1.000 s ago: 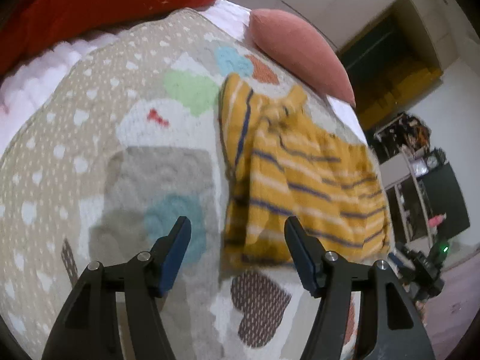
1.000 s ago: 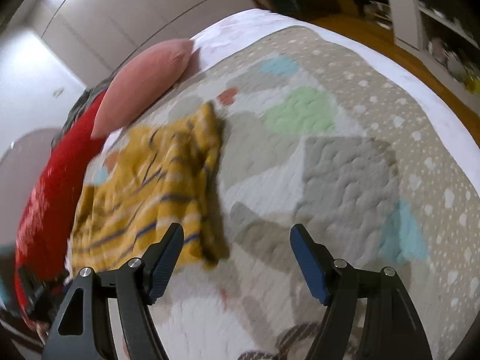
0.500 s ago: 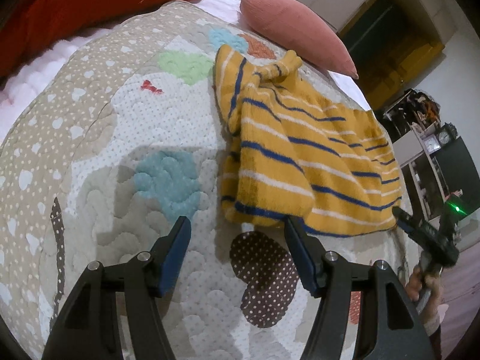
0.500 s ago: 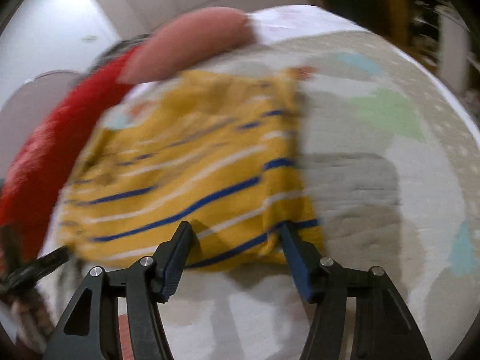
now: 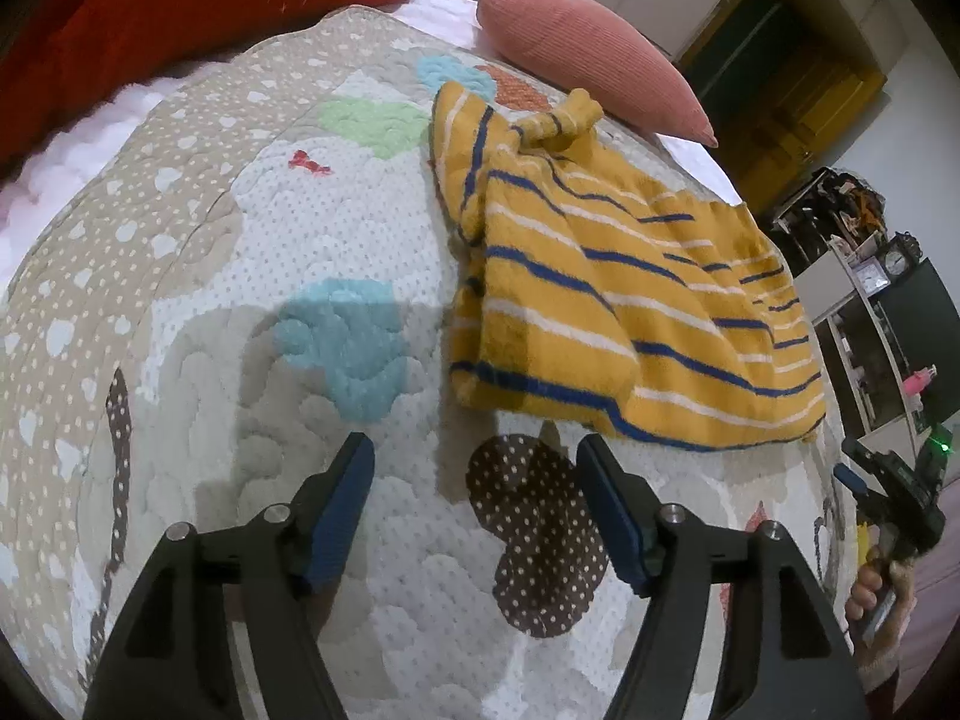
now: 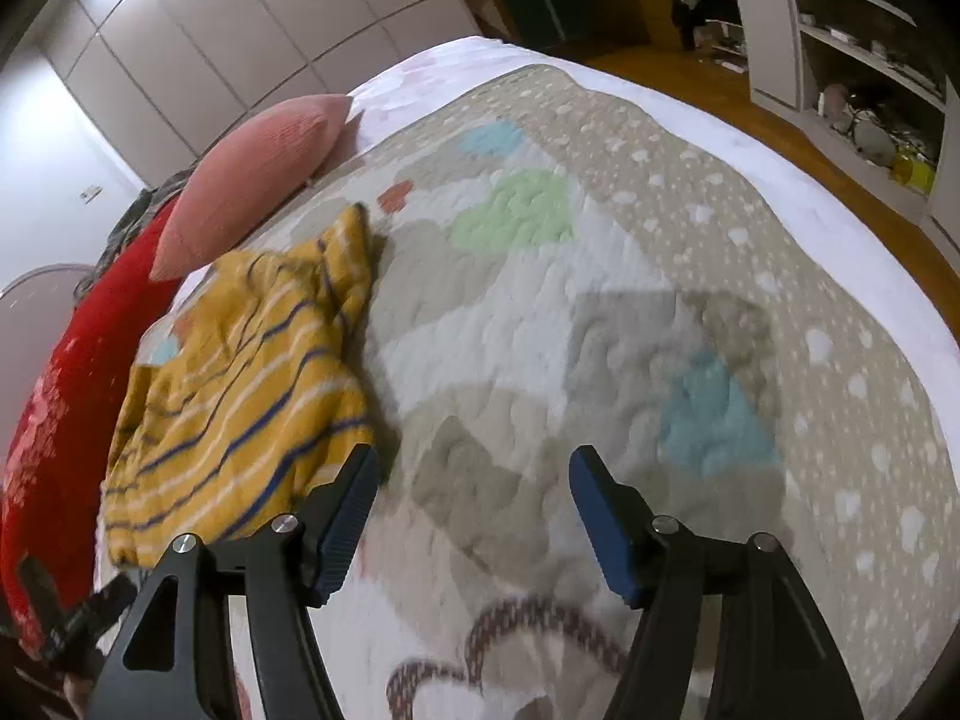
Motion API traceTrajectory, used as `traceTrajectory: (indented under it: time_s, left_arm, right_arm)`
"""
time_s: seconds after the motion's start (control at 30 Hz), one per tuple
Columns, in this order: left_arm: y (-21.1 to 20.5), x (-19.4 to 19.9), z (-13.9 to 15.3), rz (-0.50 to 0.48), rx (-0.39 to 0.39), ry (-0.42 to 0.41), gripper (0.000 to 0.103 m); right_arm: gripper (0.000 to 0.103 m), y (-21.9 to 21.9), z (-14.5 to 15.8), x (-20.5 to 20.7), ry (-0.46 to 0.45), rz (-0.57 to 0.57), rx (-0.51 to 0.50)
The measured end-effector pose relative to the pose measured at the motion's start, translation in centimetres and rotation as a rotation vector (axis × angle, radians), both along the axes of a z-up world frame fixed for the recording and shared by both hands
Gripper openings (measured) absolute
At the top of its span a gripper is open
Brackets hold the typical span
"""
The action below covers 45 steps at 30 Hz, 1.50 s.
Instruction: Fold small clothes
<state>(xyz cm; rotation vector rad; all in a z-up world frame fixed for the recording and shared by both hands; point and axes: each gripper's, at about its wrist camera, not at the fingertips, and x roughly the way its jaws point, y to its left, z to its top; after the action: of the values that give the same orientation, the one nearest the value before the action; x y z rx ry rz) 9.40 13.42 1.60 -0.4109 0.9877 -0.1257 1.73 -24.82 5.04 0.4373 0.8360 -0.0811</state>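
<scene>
We see the left gripper (image 5: pixel 474 504) agape over a brown heart (image 5: pixel 537 531) on the quilt (image 5: pixel 198 252), jaws just widened; right gripper (image 6: pixel 474 510) likewise (nothing between either). Beyond lies the crumpled garment (image 5: pixel 606 312), untouched; farther, pink pillow (image 5: pixel 591 57), red cushion (image 5: pixel 198 6).

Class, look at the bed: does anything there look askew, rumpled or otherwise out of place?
Yes. The yellow striped garment lies crooked on the quilt, near the pink pillow. Its near corner is doubled over and the top is bunched into a twisted knot, so it is neither flat nor neatly folded.
</scene>
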Motion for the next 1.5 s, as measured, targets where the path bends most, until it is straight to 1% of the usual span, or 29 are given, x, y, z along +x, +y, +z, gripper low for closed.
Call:
traceTrajectory:
  time_s: [0.17, 0.33, 0.4, 0.5, 0.67, 0.87, 0.93, 1.0, 1.3, 1.5]
  left_arm:
    - [-1.0, -0.9, -0.3, -0.01, 0.061, -0.026, 0.076]
    - [-2.7, -1.7, -0.7, -0.041, 0.182, -0.071, 0.08]
    - [-3.5, -1.9, -0.9, -0.054, 0.232, -0.083, 0.084]
    - [-3.9, -2.0, -1.1, -0.062, 0.264, -0.094, 0.088]
    - [-3.8, -2.1, -1.3, -0.07, 0.255, -0.114, 0.092]
    - [-4.1, -2.3, -1.4, -0.078, 0.261, -0.13, 0.094]
    - [-4.2, -2.4, -1.5, -0.079, 0.261, -0.136, 0.094]
    - [-4.2, -2.6, -1.5, -0.08, 0.26, -0.14, 0.095]
    - [-4.1, -3.0, -1.6, -0.077, 0.256, -0.163, 0.095]
    - [-4.1, -3.1, -1.5, -0.075, 0.252, -0.17, 0.095]
  right_arm:
    - [0.074, 1.4, -0.9, -2.0, 0.009, 0.052, 0.049]
    - [0.077, 2.5, -2.0, -2.7, 0.014, 0.065, 0.029]
    - [0.078, 2.5, -2.3, -3.0, 0.006, 0.061, 0.037]
    - [0.078, 2.3, -2.8, -3.0, -0.007, 0.061, 0.048]
    - [0.08, 2.2, -3.1, -3.4, -0.048, 0.056, 0.052]
    - [0.093, 3.3, -3.5, -3.8, -0.108, 0.07, 0.012]
    - [0.099, 3.8, -3.5, -3.6, -0.117, 0.086, -0.009]
    - [0.102, 4.0, -3.6, -3.5, -0.122, 0.098, -0.019]
    - [0.102, 5.1, -4.0, -3.4, -0.141, 0.105, -0.1]
    - [0.102, 5.5, -4.2, -3.4, -0.144, 0.103, -0.131]
